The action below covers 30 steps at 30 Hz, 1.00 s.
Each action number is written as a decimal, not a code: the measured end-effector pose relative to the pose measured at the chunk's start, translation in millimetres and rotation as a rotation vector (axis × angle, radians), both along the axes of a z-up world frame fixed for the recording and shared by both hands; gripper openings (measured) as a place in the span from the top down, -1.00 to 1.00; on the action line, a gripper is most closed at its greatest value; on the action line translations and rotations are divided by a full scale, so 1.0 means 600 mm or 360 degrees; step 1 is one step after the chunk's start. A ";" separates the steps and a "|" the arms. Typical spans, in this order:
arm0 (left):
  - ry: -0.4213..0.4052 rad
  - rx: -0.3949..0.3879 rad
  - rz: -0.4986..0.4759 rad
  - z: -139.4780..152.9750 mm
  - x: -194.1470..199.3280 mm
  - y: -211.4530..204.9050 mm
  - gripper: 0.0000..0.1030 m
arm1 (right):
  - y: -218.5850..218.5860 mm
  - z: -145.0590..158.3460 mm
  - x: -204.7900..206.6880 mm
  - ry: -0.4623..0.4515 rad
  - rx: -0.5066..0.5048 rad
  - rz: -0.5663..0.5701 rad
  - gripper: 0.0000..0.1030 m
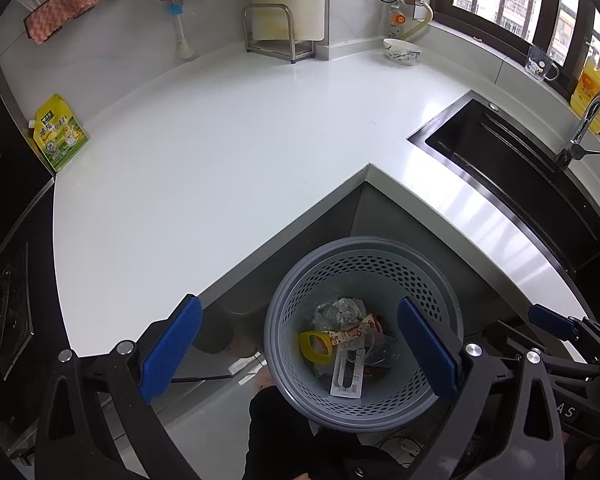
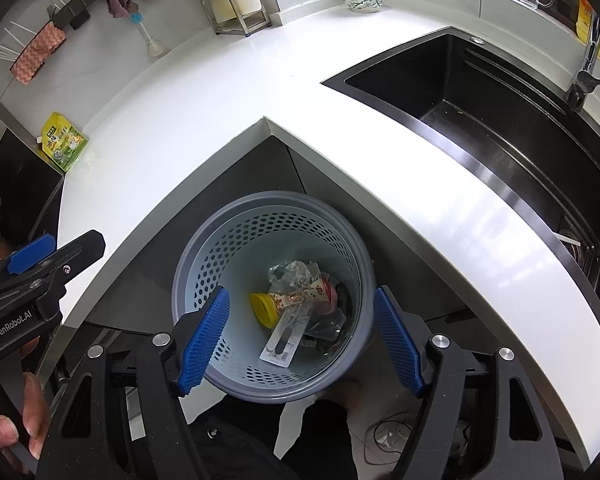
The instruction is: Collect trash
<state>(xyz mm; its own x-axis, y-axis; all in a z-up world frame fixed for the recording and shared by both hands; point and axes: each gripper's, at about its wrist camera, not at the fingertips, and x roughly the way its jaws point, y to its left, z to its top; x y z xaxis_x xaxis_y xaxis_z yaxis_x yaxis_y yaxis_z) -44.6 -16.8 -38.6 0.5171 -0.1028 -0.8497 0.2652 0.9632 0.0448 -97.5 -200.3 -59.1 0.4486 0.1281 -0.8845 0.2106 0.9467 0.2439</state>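
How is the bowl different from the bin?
The bowl is white with a blue pattern; the bin is grey with holes in its wall. The bowl sits up on the counter; the bin stands down below it. The bin holds trash; whether the bowl holds anything cannot be seen. Both are round and open on top.

My 2 left pads [image 1: 172,350] are ribbed blue rubber on matt black plastic arms. The bin [image 1: 364,248] below me is matt grey plastic, its wall perforated. Inside lies crinkled clear film [image 1: 340,310] and a glossy yellow lid [image 1: 315,343]. The counter [image 1: 228,148] is smooth, glossy white; the sink [image 2: 500,120] looks dark and matt, edged in brushed metal.
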 end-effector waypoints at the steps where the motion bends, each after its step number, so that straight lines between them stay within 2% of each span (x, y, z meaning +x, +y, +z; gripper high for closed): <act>1: -0.0001 0.0002 0.0003 0.000 -0.001 0.000 -0.87 | 0.000 0.000 0.000 -0.0001 -0.0001 0.0000 -0.38; 30: 0.0034 0.0040 0.0005 -0.012 -0.005 0.006 -0.87 | 0.003 -0.001 -0.004 0.0000 -0.0013 0.0006 -0.38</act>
<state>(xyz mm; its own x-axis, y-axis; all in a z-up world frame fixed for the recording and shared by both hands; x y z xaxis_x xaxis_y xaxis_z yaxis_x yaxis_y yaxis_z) -47.4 -13.5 -45.9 0.4992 -0.0793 -0.8628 0.2631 0.9627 0.0637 -99.9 -198.5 -59.5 0.4482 0.1225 -0.8855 0.2073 0.9493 0.2363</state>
